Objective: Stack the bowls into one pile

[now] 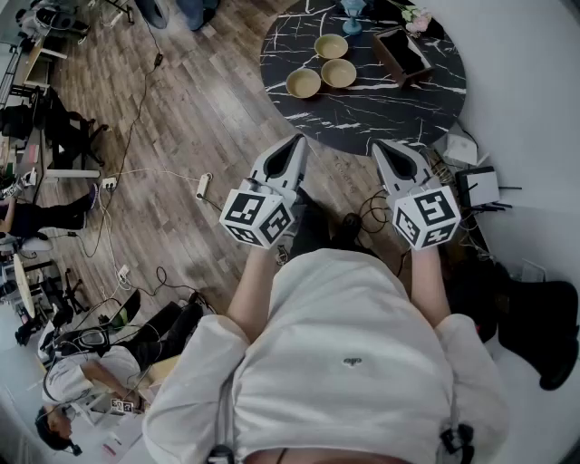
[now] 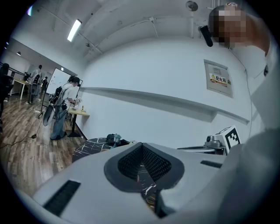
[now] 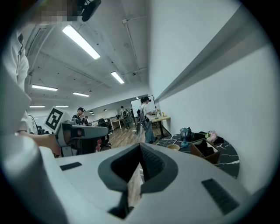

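Note:
Three tan bowls stand apart on the round black marble table (image 1: 362,113): one at the back (image 1: 331,45), one to its right front (image 1: 338,72), one at the left front (image 1: 303,83). Both grippers hang in front of the person's chest, short of the table's near edge. My left gripper (image 1: 297,141) is shut and holds nothing, as is my right gripper (image 1: 384,145). In the right gripper view the jaws (image 3: 140,148) are shut, with one bowl (image 3: 173,147) and the table (image 3: 223,162) beyond. In the left gripper view the shut jaws (image 2: 141,148) hide the bowls.
On the table stand a wooden box (image 1: 403,53), a small blue lamp (image 1: 352,14) and flowers (image 1: 417,16). Cables and a power strip (image 1: 204,184) lie on the wooden floor. A white router (image 1: 478,186) and black bags (image 1: 544,326) sit at the right. People stand farther back in the room.

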`<state>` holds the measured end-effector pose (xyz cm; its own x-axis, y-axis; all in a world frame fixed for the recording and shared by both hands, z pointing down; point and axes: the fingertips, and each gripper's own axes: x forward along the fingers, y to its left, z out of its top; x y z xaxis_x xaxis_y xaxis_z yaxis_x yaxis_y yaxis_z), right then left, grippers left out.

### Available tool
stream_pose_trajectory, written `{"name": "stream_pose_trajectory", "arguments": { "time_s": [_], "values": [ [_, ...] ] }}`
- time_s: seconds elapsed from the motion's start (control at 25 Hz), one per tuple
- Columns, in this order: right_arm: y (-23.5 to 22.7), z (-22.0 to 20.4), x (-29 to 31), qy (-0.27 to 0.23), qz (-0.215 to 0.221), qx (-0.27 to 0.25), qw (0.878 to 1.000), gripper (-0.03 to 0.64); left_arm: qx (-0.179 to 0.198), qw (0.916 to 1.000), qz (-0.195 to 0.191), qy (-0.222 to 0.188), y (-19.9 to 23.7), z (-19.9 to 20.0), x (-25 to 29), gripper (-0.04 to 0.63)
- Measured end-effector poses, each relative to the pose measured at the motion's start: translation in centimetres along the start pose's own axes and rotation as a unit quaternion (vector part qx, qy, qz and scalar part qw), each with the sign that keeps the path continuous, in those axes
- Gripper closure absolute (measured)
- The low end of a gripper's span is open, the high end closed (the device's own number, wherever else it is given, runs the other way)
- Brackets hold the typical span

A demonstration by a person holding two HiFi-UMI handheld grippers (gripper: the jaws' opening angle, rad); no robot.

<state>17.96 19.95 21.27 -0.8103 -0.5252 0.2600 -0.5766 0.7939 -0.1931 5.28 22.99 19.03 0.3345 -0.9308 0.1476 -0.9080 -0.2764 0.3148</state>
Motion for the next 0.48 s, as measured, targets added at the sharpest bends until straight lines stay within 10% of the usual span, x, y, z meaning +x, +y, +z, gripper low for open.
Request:
{"name": "stream_pose_trajectory", "arguments": {
  "time_s": [0.48],
  "values": [
    [-0.13,-1.0,0.29,0.001,-0.021,0.007,1.0,0.614,0.019,0.9996,0.007,0.022,0.41,-1.05,-0.24,0.604]
  ]
}}
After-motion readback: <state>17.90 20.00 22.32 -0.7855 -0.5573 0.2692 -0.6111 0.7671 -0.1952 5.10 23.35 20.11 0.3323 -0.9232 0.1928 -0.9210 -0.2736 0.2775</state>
